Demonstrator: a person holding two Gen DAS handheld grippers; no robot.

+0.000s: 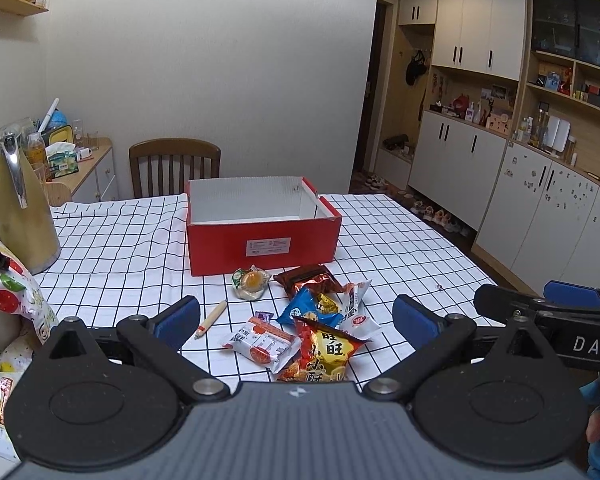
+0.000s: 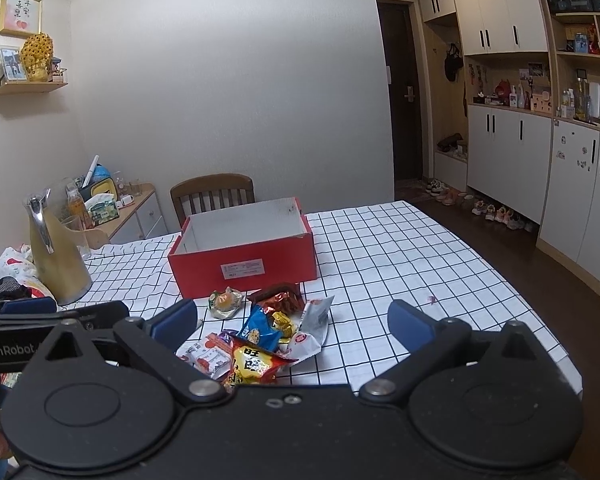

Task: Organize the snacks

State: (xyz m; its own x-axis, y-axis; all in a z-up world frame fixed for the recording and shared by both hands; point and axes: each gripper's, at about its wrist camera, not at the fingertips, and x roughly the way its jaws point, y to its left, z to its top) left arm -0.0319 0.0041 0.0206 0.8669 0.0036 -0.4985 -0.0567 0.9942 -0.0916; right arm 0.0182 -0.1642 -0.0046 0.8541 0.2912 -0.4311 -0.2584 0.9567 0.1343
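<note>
Both tongs, left gripper and right gripper, gape empty above the crinkly snack packets, heaped before the open red cardboard box awaiting them

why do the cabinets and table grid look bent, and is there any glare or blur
Left wrist view: fisheye bends the cabinets and tablecloth grid; a ceiling light shows at the top edge; foil on the brown packet glints. Right wrist view: same bowing, the doorway dark, focus sharp, the open right gripper casting little shadow.
</note>
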